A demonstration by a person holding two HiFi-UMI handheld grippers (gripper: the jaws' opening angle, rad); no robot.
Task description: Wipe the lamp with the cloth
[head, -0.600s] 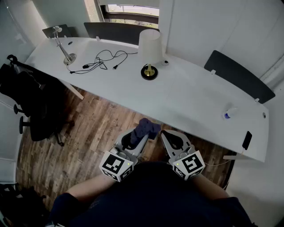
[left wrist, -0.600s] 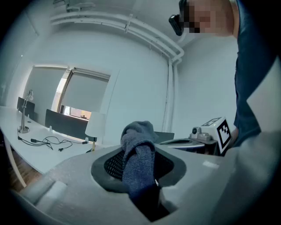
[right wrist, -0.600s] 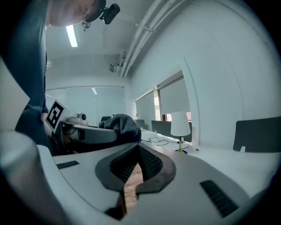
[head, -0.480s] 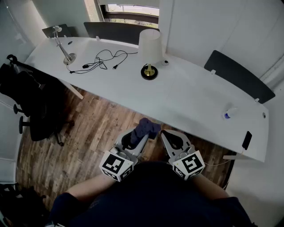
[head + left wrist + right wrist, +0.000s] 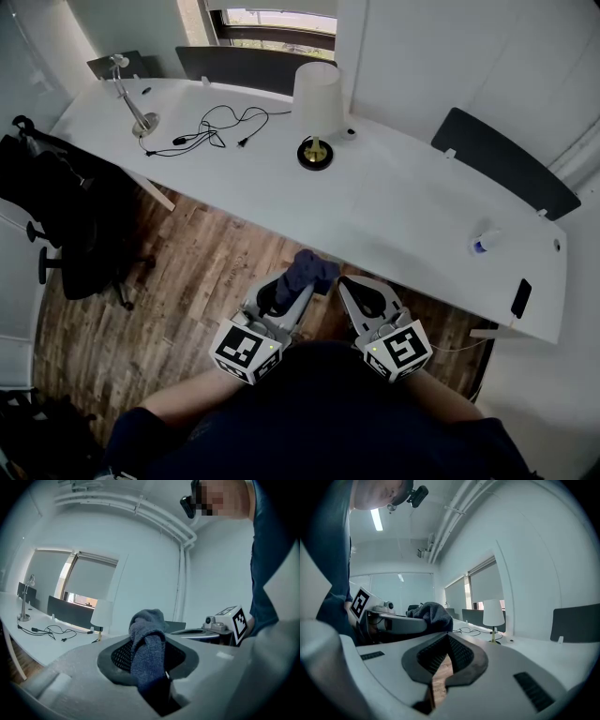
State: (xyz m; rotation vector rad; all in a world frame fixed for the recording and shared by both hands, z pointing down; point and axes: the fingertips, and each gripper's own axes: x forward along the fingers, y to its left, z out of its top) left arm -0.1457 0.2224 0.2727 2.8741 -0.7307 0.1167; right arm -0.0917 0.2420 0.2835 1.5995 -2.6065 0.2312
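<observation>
A table lamp (image 5: 317, 101) with a cream shade and a black and brass base stands at the far middle of the white desk (image 5: 403, 206). It also shows small in the left gripper view, as the lamp (image 5: 101, 613), and in the right gripper view, as the lamp (image 5: 493, 612). My left gripper (image 5: 298, 281) is shut on a dark blue-grey cloth (image 5: 306, 270), held over the wooden floor well short of the desk. The cloth (image 5: 147, 641) bulges up out of the jaws. My right gripper (image 5: 349, 284) hangs beside it, shut and empty (image 5: 447, 637).
A slim silver desk lamp (image 5: 132, 99) and a loose black cable (image 5: 212, 127) lie at the desk's far left. A small white and blue item (image 5: 485, 239) and a phone (image 5: 521, 296) sit at its right end. A black office chair (image 5: 66, 216) stands on the left.
</observation>
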